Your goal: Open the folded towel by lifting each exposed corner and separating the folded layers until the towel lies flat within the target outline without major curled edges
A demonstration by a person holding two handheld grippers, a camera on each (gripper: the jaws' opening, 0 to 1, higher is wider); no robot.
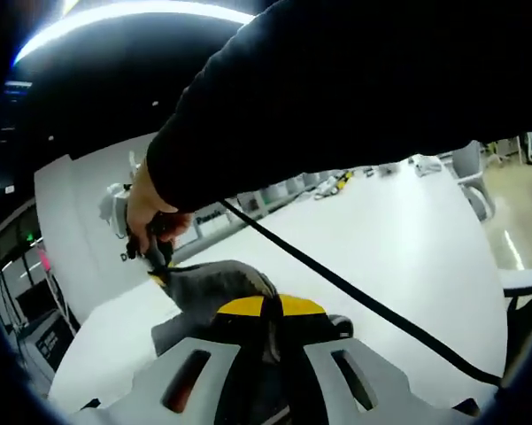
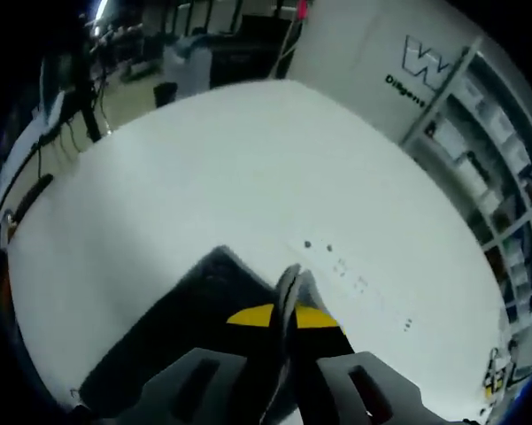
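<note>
In the left gripper view there is one grey towel (image 1: 217, 288), one white table (image 1: 398, 257), one black cable (image 1: 354, 297) and two grippers. The left gripper (image 1: 267, 323) rises from below with two pale grey plastic jaws that carry yellow pads at the tips; the jaws are pressed together on a bunched part of the towel, so this tool is clenched on the cloth. The towel is soft and matte, with a rounded hump just behind the jaws, and it lies on the table between the two grippers. Behind the towel a hand (image 1: 150, 208) in a black sleeve (image 1: 336, 88) holds the right gripper (image 1: 162, 258), whose tip touches the far edge of the towel (I cannot tell from here how its jaws stand). The cable runs from the hand across the table, passing just beside the towel. The table is smooth and slightly glossy. Beyond it stand a white wall panel (image 1: 80, 221) and some grey chairs (image 1: 474, 177), under a long curved ceiling light (image 1: 133, 16).

In the right gripper view the right gripper (image 2: 288, 310) has the same grey jaws with yellow pads, closed on a thin upright fold of the towel (image 2: 177, 341). The rest of the towel spreads flat and dark on the table (image 2: 204, 168), left of the jaws. Some small marks (image 2: 350, 270) lie on the table beyond the jaws. Past the table there is a white panel with lettering (image 2: 420, 66) and shelves (image 2: 513, 186).
</note>
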